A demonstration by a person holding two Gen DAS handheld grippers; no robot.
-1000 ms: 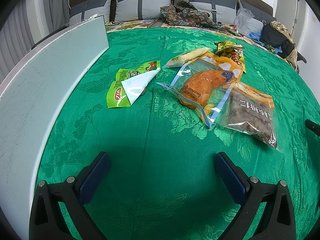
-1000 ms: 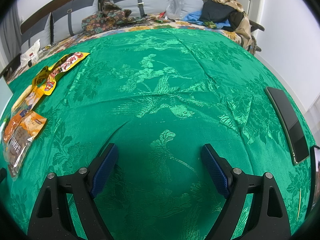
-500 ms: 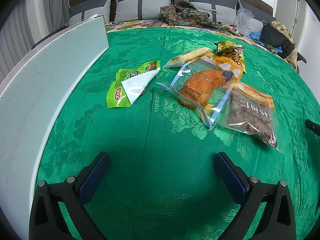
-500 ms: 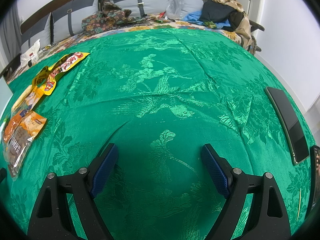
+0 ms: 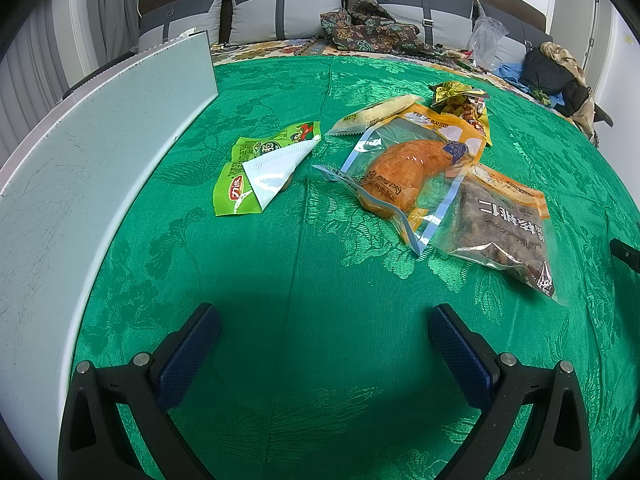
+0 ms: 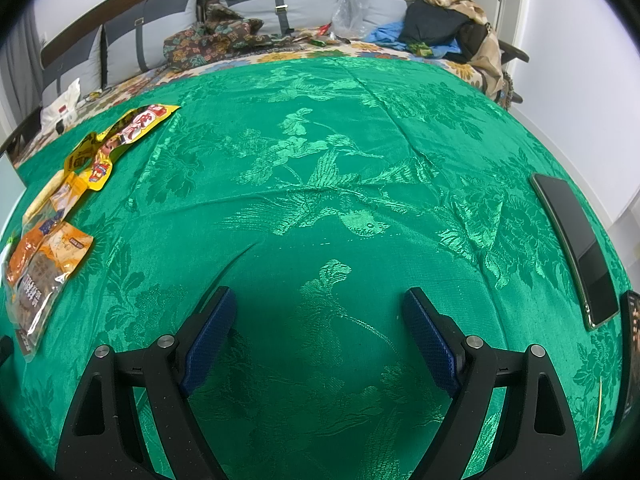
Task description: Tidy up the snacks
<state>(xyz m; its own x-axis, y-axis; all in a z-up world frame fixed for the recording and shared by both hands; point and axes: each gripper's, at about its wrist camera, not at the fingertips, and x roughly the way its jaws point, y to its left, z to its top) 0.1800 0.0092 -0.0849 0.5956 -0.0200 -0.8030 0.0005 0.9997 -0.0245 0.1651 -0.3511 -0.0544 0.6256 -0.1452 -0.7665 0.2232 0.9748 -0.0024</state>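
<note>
Left gripper (image 5: 324,320) spread wide, empty, above bare green cloth (image 5: 280,260). Right gripper (image 6: 316,304) likewise wide and empty. Snacks lie far of the left gripper: green packet (image 5: 256,168) at left; orange pouch (image 5: 404,172) at centre, overlapping the walnut bag (image 5: 504,228) to its right; pale bar (image 5: 376,118) and yellow wrapper (image 5: 460,106) beyond. White board (image 5: 80,168) along left edge. Phone (image 6: 572,240) at right.
</note>
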